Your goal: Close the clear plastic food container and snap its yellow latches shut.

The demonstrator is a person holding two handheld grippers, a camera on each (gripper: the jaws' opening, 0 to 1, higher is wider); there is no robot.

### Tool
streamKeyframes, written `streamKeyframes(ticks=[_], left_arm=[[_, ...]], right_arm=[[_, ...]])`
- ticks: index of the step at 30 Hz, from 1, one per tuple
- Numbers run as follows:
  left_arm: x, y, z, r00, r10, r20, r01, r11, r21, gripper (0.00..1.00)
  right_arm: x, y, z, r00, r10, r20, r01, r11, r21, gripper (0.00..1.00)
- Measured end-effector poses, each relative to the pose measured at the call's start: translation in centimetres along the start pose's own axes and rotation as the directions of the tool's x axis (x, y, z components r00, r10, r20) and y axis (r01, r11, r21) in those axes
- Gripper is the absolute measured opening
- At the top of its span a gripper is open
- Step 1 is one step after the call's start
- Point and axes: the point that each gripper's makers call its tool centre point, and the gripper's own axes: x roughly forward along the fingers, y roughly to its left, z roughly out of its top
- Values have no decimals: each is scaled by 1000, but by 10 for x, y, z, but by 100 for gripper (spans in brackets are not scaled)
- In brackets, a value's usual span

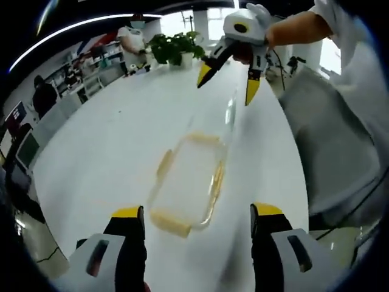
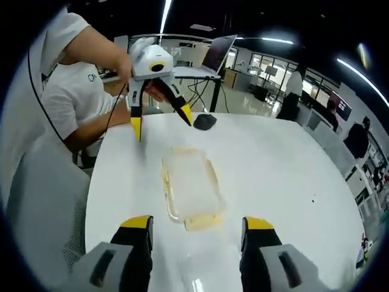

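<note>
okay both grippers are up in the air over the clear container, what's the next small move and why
Probably lower the right gripper toward the clear plastic food container on the white table. Both it and the left gripper are open, holding nothing and well above the container, whose yellow latches look untouched. The lid's position is hard to tell through the clear plastic.

A white table (image 2: 292, 176) carries the clear container (image 2: 189, 185), with a dark object (image 2: 204, 121) at its far edge.

A potted plant (image 1: 176, 47) and dark mouse (image 2: 204, 121) sit on the white table (image 2: 292, 164).
</note>
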Motion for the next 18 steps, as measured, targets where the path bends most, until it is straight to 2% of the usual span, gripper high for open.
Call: streamKeyframes(ticks=[3,6,9,11,12,13,14,18], left_arm=[[5,8,-11,999,-4,-49,6,999,39,67],[10,17,-17,998,-17,-59,20,999,49,66],[15,18,-21,995,-37,-91,44,996,81,64],[18,19,-22,994,-54,-94,61,995,77,63],[19,21,-25,993,-52,-106,63,993,101,62],[20,23,-27,992,-48,-115,62,991,118,61],[22,28,-30,992,-51,-114,63,992,112,59],[27,33,-36,991,-50,-127,64,992,107,56]], right_arm=[[7,0,-4,1000,9,-19,-10,999,-48,51],[16,-1,-9,999,17,-46,-20,997,-70,51],[23,-2,-12,997,28,-66,-33,996,-79,50],[29,-3,-16,995,32,-93,-40,996,-85,49],[32,-3,-24,988,42,-146,-54,995,-82,50],[33,-4,-27,986,43,-160,-58,994,-89,51],[37,-4,-25,988,45,-150,-62,992,-114,51],[45,-5,-26,984,63,-166,-84,989,-118,46]])
